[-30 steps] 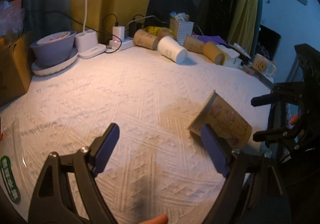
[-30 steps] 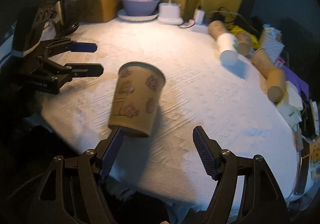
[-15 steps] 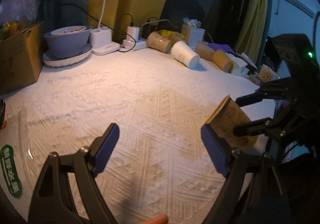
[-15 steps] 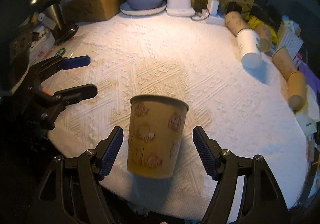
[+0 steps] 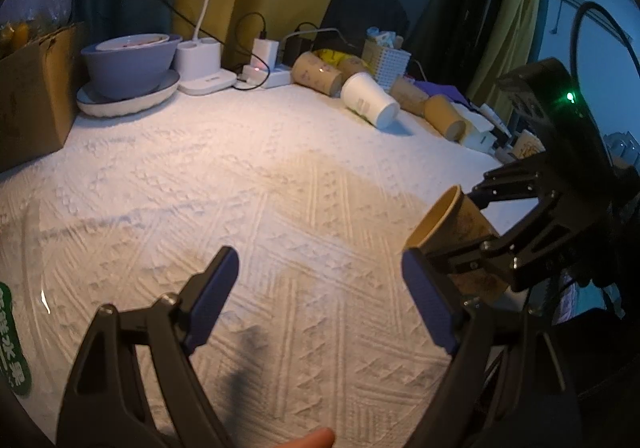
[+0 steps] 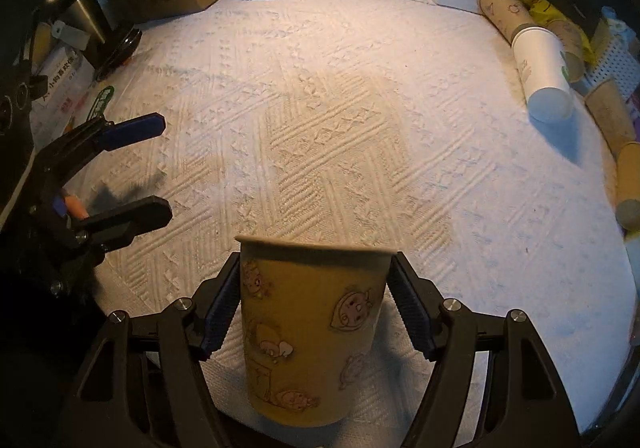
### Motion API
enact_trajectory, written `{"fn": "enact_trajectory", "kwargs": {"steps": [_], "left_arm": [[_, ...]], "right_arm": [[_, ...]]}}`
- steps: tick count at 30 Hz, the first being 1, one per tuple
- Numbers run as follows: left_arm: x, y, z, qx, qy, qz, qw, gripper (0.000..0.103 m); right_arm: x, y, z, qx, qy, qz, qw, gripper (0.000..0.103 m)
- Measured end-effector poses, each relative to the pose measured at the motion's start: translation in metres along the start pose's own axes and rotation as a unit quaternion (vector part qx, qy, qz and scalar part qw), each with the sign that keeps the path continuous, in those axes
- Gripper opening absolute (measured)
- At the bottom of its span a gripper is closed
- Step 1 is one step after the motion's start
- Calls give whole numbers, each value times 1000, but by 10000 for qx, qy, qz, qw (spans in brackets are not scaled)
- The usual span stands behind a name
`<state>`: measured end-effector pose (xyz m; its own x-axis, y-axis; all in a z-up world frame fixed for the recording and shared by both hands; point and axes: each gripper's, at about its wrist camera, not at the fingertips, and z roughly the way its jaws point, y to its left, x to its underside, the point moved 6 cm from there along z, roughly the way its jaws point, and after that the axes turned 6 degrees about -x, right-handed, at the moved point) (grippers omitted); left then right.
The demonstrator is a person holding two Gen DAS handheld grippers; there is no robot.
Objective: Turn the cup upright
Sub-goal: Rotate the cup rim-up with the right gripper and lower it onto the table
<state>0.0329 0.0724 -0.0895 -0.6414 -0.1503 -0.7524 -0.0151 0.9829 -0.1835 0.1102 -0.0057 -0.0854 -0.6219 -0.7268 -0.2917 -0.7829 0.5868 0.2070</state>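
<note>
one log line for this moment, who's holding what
right gripper: shut on brown cup, rim toward table centre | left gripper: open, empty | white tablecloth | cup not yet set upright

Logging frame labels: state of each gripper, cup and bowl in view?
Right gripper: shut on printed cup.
Printed cup: held, tilted, rim forward.
Left gripper: open, holding nothing.
White cup: lying on its side.
Bowl: upright on plate.

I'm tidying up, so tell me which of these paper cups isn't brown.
The white cup, lying on its side at the table's far right among the brown cups. The cartoon-printed cup in the right gripper is brown too.
</note>
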Motion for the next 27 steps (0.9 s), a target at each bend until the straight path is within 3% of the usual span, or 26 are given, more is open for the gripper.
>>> {"fn": "enact_trajectory", "kwargs": {"steps": [7,11,15,20,27], "left_arm": [[-3,-2,1,-104,-32,27,9999,85],[-9,-3,1,-74,-107,-87,9999,85],[-11,-1,5,-134,-76,-128,9998,85],[-11,1,11,-203,0,-188,9996,85],[-11,-10,17,-164,33,-101,9998,85]], "right_arm": [[-3,1,-11,-17,-302,-60,9995,68],[-21,-2,-24,246,-1024,-145,9943,68],[-40,-10,-31,232,-1912,-106,9812,69],[-48,-18,-22,298,-2258,-202,9735,69],[-29,-15,-34,282,-2545,-256,9663,69]]}}
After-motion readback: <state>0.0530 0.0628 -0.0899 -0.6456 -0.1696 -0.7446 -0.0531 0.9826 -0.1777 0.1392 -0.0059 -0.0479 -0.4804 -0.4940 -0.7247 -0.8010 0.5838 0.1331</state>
